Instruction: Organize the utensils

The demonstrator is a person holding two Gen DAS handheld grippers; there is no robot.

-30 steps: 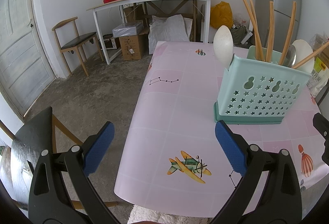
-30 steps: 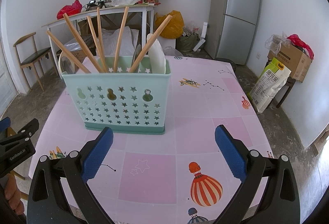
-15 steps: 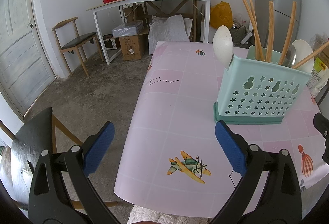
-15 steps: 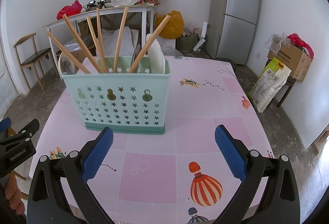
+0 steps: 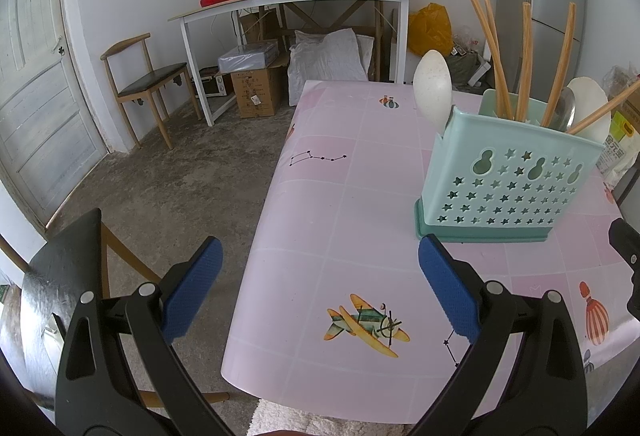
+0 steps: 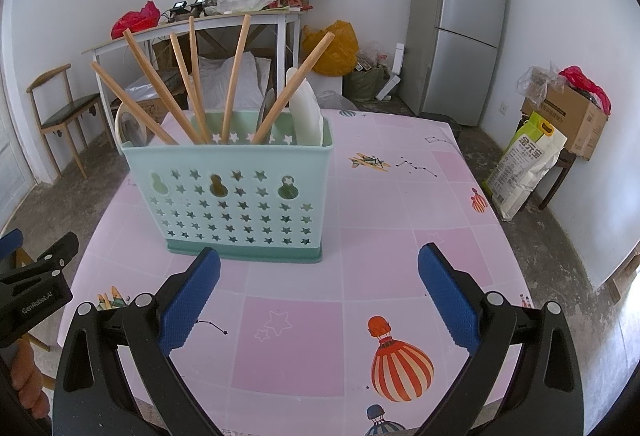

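A mint utensil holder [image 6: 240, 204] stands upright on the pink bench [image 6: 360, 236], holding six wooden chopsticks [image 6: 236, 76], white spoons [image 5: 433, 88] and a metal spoon [image 5: 566, 112]. Bare cloth lies all around it — the near edge is just below. The left hand-held gripper [image 5: 316, 288] and right hand-held gripper [image 6: 318, 296] hover spread wide, empty.

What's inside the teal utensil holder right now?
The teal utensil holder holds six wooden chopsticks, a white spoon, a metal spoon and another white spoon. Their lower ends are hidden by its wall.
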